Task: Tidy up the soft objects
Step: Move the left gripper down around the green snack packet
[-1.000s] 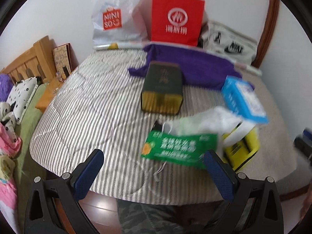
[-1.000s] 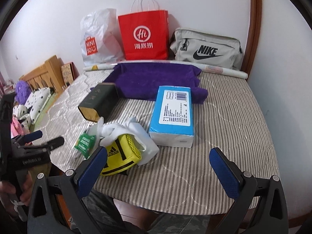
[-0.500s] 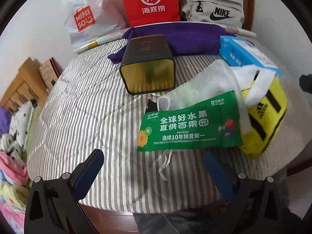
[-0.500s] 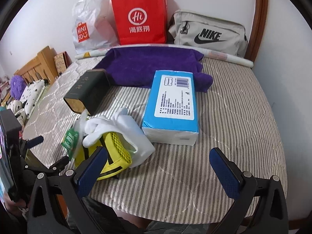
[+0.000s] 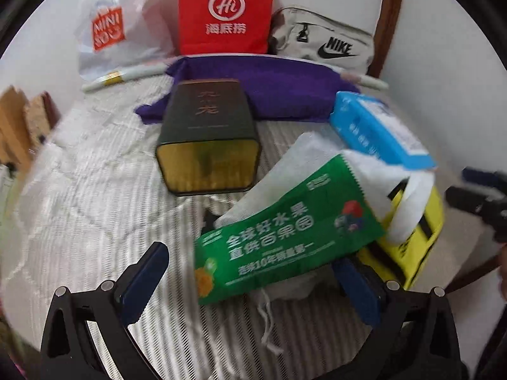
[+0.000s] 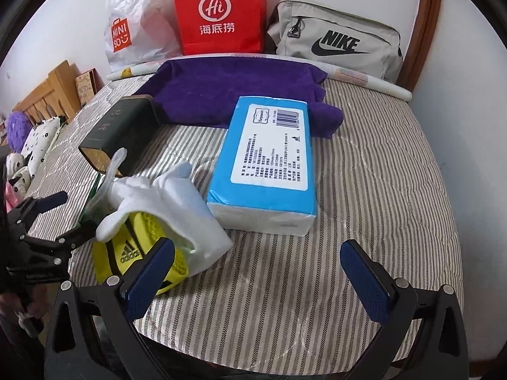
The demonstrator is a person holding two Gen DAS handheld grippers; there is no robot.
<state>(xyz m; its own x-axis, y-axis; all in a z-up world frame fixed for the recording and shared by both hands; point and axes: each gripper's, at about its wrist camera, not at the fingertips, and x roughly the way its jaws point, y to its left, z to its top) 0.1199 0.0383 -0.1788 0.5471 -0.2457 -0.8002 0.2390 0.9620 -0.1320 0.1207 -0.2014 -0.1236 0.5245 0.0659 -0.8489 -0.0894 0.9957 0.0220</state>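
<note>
A green-labelled white cloth bag (image 5: 285, 240) lies on a yellow adidas pouch (image 5: 415, 237) on the striped table cover. My left gripper (image 5: 253, 281) is open, its jaws on either side of the bag's near edge. The white cloth (image 6: 177, 202) drapes over the yellow pouch (image 6: 133, 253) in the right wrist view. A blue tissue pack (image 6: 269, 158) lies in the middle, a purple towel (image 6: 234, 91) behind it. My right gripper (image 6: 256, 275) is open and empty above the cover near the front edge. The left gripper (image 6: 60, 218) shows at the left of that view.
A dark tin box (image 5: 209, 139) lies on its side left of the tissue pack. A red paper bag (image 6: 218, 9), a white MINISO bag (image 6: 133, 28) and a grey Nike bag (image 6: 336, 38) stand along the back wall. A wooden bed with pillows (image 6: 35, 139) is at the left.
My left gripper has moved forward and right until its jaws straddle the green-labelled bag. My right gripper has come closer to the tissue pack and the pouch.
</note>
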